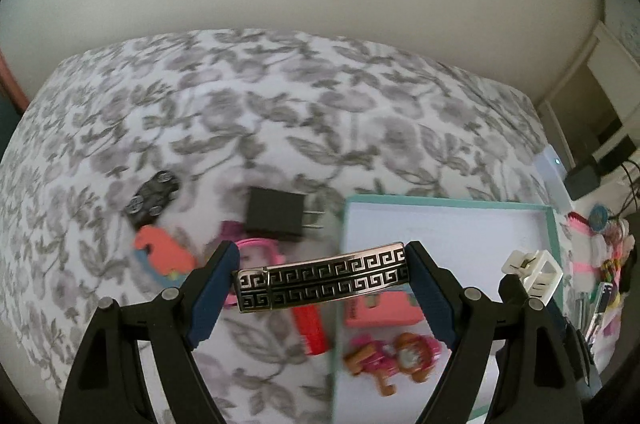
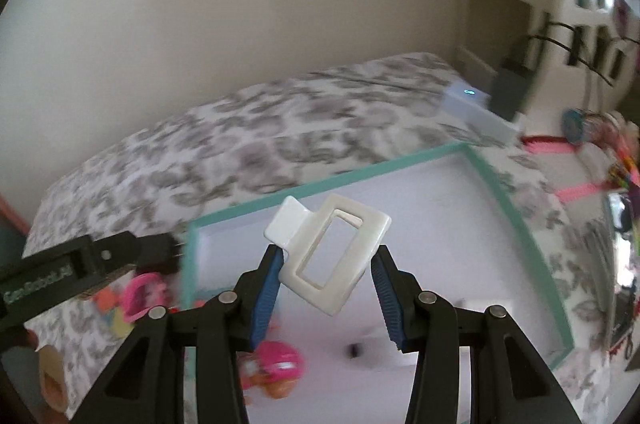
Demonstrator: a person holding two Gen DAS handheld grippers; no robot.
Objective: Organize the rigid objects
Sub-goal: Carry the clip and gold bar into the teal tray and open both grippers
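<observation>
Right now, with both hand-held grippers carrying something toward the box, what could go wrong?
1. The left hand-held gripper pinches the patterned metal bar only by its ends; it could twist free.
2. The white hair clip sits skewed in the right hand-held gripper, so it may slip out.
3. Both carry over the teal-rimmed box, close together; they could collide.
</observation>
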